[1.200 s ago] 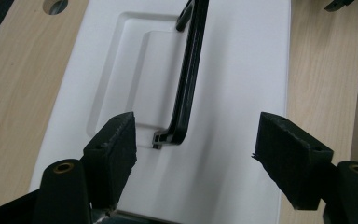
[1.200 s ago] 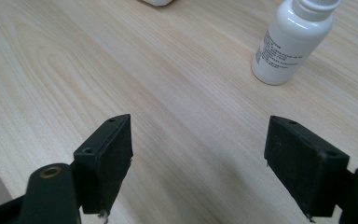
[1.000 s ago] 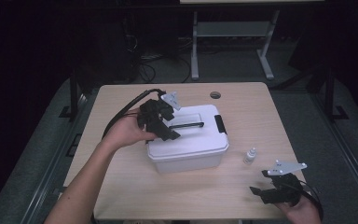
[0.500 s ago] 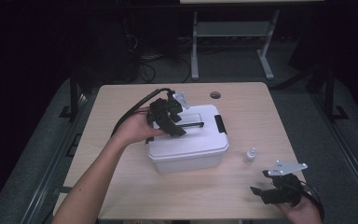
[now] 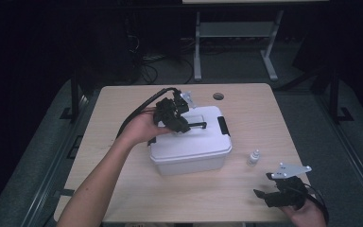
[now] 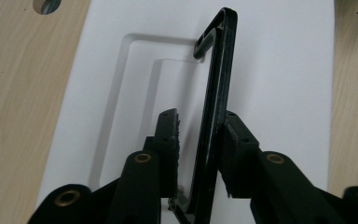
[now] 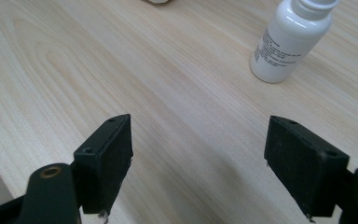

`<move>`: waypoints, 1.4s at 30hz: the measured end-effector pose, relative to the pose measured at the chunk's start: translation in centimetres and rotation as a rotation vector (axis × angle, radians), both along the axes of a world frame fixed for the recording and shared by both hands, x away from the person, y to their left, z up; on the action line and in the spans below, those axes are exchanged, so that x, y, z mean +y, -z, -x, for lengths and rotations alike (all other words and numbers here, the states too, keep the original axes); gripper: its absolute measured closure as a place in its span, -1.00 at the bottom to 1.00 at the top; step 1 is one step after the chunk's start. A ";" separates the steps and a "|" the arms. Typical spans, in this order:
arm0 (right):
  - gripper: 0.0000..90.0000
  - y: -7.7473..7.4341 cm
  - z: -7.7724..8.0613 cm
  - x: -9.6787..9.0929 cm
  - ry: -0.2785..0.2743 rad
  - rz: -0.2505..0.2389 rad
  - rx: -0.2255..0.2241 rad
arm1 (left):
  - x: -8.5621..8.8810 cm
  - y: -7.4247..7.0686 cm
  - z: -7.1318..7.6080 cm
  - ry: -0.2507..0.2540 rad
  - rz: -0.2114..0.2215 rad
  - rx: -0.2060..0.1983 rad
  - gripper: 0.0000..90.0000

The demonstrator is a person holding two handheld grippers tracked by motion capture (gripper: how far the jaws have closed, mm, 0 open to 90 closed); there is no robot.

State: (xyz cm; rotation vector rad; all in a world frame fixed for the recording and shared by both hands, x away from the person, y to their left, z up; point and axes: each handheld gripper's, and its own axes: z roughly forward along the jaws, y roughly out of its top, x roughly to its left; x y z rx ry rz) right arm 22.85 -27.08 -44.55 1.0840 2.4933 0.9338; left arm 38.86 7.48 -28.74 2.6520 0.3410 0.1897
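A white lidded box point(image 5: 191, 144) stands mid-table with a black handle point(image 6: 214, 107) on its lid. My left gripper point(image 5: 182, 124) is over the lid, jaws either side of the raised handle point(image 5: 196, 125). In the left gripper view the right jaw touches the handle and a narrow gap shows on the left, so it is open and close around it. My right gripper point(image 5: 272, 194) rests by the table's front right edge, open wide with bare wood between its jaws. A small white bottle point(image 7: 291, 39) stands just beyond it, upright and apart.
The box has black latches point(image 5: 223, 126) on its sides. A round cable hole point(image 5: 218, 96) sits at the table's far edge. The bottle point(image 5: 253, 157) stands right of the box. Dark floor and a metal stand lie beyond the table point(image 5: 123, 189).
My left gripper has moved right and farther along the lid to the handle, which now stands raised between its jaws. The right gripper and bottle have stayed put.
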 end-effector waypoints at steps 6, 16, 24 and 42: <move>-0.49 -0.1 0.1 0.0 0.000 -0.001 0.000 | 0.0 0.0 -0.1 0.001 -0.007 -0.008 0.75; -0.49 0.0 0.2 0.1 -0.002 0.001 0.001 | 0.2 -0.1 -0.5 0.031 0.005 0.003 0.80; -0.49 -0.1 0.2 0.2 -0.002 0.001 0.001 | 0.2 -0.2 -0.8 0.046 -0.001 0.019 0.81; -0.49 0.0 0.1 0.3 -0.008 0.001 -0.002 | 0.4 -0.7 -1.1 0.079 0.008 0.029 0.86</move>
